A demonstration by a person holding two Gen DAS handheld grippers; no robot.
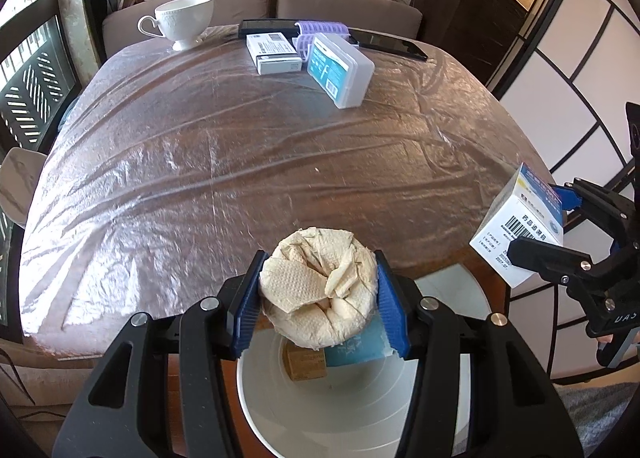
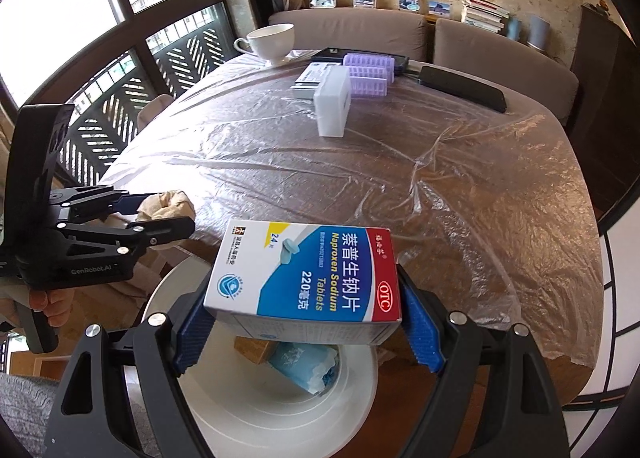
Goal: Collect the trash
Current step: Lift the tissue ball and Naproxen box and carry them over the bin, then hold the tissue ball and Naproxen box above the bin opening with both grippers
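Paper, crumpled into a cream wad (image 1: 318, 286), sits pinched between the blue pads of the left gripper (image 1: 319, 300), held off the table's near edge and above the white bin (image 1: 280, 398). The wad and the gripper's black arms cover much of the bin's mouth, so only part of its contents shows: a small brown carton (image 1: 306, 363) and a light blue packet (image 1: 354, 346), both half hidden and too dim to read. The right gripper (image 2: 308, 318) clamps a medicine box (image 2: 306, 272) across its width, the pads pressing its two short ends, also over the bin, off the table's near edge. The box hides the bin's far rim in the right wrist view. A hand (image 2: 48, 304) on the left gripper's handle is only partly visible at the picture's border. The table (image 1: 240, 146) is wrapped in wrinkled clear film that glares, blurring the surface beneath. Toward its far edge stand a white cup (image 1: 182, 20), a white carton (image 1: 274, 52), a translucent plastic case (image 1: 340, 68) and a purple ribbed item (image 1: 320, 32) that is partly covered and hard to identify.
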